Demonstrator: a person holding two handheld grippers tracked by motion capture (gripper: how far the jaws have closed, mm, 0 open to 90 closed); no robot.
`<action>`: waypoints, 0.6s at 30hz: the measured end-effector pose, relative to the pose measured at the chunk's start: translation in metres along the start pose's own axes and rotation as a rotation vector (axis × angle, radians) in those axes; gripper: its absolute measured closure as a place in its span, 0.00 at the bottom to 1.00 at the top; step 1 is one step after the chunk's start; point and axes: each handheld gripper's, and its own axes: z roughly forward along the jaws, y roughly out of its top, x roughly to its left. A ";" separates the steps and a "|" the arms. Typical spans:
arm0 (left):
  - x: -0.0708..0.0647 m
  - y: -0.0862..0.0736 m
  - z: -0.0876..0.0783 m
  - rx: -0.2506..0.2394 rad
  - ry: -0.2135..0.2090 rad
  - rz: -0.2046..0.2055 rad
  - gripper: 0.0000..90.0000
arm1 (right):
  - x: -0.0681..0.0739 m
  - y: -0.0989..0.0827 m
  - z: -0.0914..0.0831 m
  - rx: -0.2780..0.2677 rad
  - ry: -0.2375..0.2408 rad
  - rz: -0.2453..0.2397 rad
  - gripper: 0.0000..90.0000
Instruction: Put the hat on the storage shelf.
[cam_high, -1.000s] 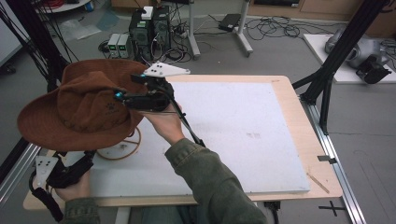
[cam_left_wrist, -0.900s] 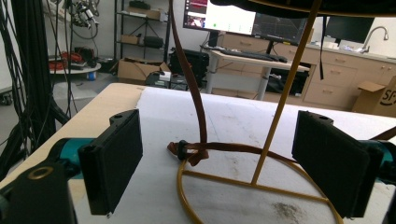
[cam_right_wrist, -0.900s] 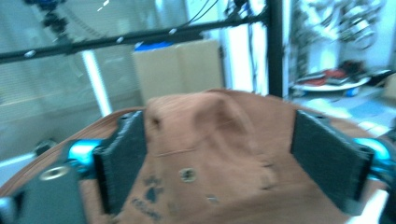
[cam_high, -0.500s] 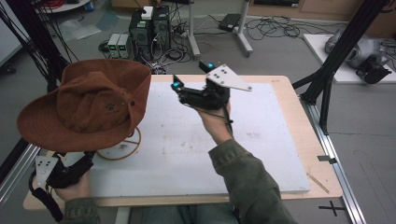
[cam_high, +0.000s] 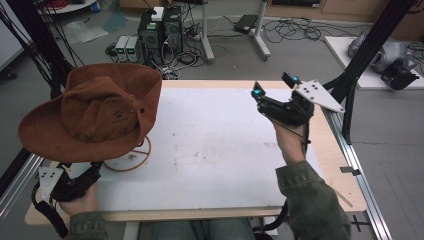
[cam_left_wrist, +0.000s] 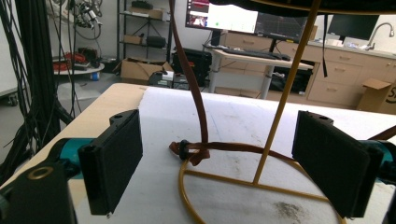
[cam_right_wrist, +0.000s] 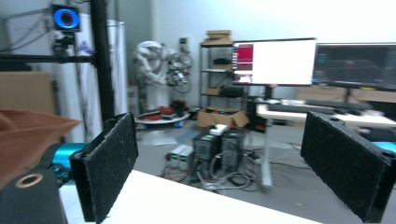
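Brown suede wide-brimmed hat sitting on its yellow wire stand, left.
I am holding my right gripper wide open and empty far right, and my left gripper gaping empty near the stand.

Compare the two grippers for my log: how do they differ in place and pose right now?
The left gripper sits low at the near left table edge, by the hat and its stand; the right gripper is lifted over the far right side. The left gripper's jaws frame the stand's ring; the right gripper's jaws frame only the room. Both are open and empty.
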 end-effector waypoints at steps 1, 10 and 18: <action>0.000 0.000 0.000 0.000 -0.001 0.001 0.18 | -0.005 -0.001 -0.005 0.000 -0.016 0.002 0.12; 0.000 0.000 -0.001 -0.002 0.003 -0.003 0.18 | -0.039 -0.026 -0.047 0.018 -0.174 0.005 0.12; 0.000 0.000 0.000 0.000 -0.001 0.001 0.18 | -0.047 -0.078 -0.075 0.032 -0.313 0.041 0.12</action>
